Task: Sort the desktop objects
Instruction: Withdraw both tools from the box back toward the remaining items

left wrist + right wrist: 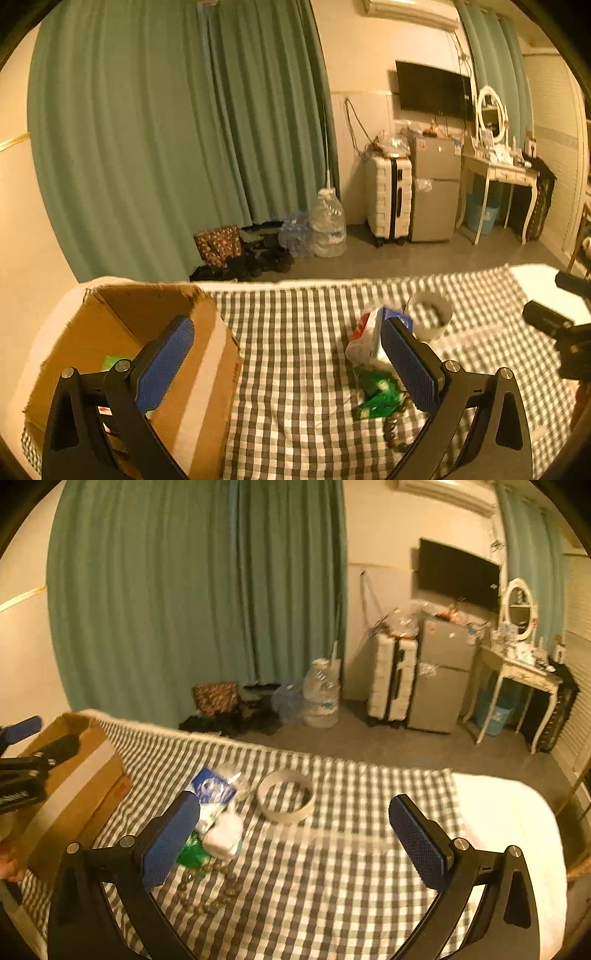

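An open cardboard box (122,332) stands at the left end of the checked tablecloth (295,332); it also shows in the right wrist view (85,775). A pile lies mid-table: a white and blue packet (214,794), a white wad (223,836), a green packet (380,395) and a bead bracelet (210,890). A roll of tape (286,797) lies beside them. My left gripper (288,339) is open and empty, its left finger over the box. My right gripper (295,823) is open and empty above the cloth.
The right end of the table (509,830) is bare white. Beyond the far edge are green curtains (177,129), water jugs (327,225), a suitcase (389,195), a small fridge (436,192) and a dressing table (502,173).
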A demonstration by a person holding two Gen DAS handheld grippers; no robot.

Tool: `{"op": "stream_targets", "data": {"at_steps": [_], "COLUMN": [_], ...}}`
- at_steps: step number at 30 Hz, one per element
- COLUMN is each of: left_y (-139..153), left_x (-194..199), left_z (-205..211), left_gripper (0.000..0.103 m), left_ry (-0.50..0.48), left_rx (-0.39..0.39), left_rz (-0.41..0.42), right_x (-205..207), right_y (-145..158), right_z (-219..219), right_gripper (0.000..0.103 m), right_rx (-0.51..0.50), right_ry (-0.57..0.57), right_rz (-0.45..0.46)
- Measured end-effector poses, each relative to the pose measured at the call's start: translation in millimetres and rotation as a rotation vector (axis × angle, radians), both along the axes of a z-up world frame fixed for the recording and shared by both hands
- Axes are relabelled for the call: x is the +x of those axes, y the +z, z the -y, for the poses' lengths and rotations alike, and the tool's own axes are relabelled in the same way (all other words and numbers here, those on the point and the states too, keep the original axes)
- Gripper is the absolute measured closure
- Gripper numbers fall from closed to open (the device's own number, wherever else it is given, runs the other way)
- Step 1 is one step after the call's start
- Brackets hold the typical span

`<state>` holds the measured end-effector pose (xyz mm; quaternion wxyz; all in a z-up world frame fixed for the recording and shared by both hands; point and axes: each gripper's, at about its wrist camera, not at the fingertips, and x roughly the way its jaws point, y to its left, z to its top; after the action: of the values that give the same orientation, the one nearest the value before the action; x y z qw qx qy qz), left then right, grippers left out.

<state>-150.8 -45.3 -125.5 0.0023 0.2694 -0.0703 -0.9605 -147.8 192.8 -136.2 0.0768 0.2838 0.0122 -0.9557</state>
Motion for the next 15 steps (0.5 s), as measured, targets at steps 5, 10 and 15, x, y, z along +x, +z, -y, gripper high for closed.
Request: {"op": "stream_targets", "data": {"at_steps": [5,10,15], "left_y": [-29.9,-53.4,-83.6], "left_x": [-14.6,-26.4,-36.8], "left_z": [-4.9,-12.2,-14.5], "left_gripper": [0.0,0.0,0.0], "left_ry": [-0.008,-0.023,-0.036], "left_rx": [0.002,0.009,0.005], "left_rz": [0.082,0.151,0.215], "right_x": [-13.6,-23.2,-26.3], "right_y": [-27.5,-61.7,-91.6], "right_z": [2.4,13.9,32.8], "right_gripper": [0.0,0.004,0.014], "right_rx": [-0.036,-0.07,-0.063], "right_ry": [0.021,0.08,0.103], "right_rz": [0.094,0.237,0.343]}}
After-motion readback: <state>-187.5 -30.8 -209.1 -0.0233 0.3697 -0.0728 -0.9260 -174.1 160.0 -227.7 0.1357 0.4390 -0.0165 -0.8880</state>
